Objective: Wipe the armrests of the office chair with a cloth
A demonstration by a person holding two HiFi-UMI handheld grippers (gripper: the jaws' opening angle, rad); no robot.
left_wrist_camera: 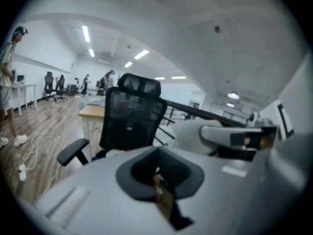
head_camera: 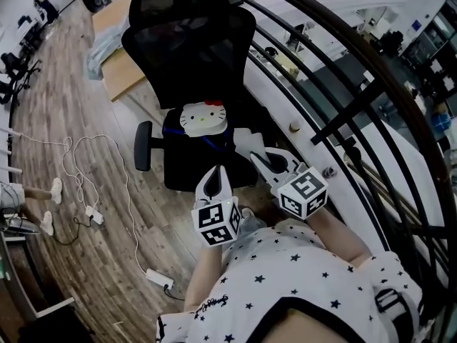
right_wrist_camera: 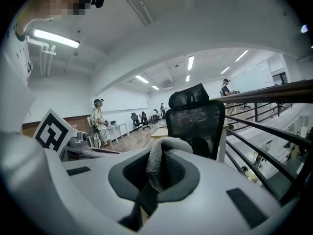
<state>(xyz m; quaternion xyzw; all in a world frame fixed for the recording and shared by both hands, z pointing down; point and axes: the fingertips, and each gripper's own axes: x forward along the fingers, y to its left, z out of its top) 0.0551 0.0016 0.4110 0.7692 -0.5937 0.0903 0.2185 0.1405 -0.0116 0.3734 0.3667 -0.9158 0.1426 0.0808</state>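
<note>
The black mesh office chair [head_camera: 189,56] stands just ahead of me, its left armrest [head_camera: 143,145] sticking out at the side; the right armrest is hidden. My right gripper [head_camera: 258,157] is shut on a grey cloth [head_camera: 245,140] and hovers over the seat's right side. In the right gripper view the cloth [right_wrist_camera: 164,163] bulges up between the jaws, with the chair [right_wrist_camera: 195,121] beyond it. My left gripper [head_camera: 216,171] is held beside it in front of the seat, shut with nothing in it. The left gripper view shows the chair [left_wrist_camera: 132,121] and its armrest [left_wrist_camera: 73,152].
A white cat-face cushion [head_camera: 203,117] lies on the seat. A black railing [head_camera: 343,70] runs close along the right. A wooden desk [head_camera: 121,70] stands behind the chair. Cables and a power strip [head_camera: 158,277] lie on the floor at left. People stand farther off [right_wrist_camera: 100,119].
</note>
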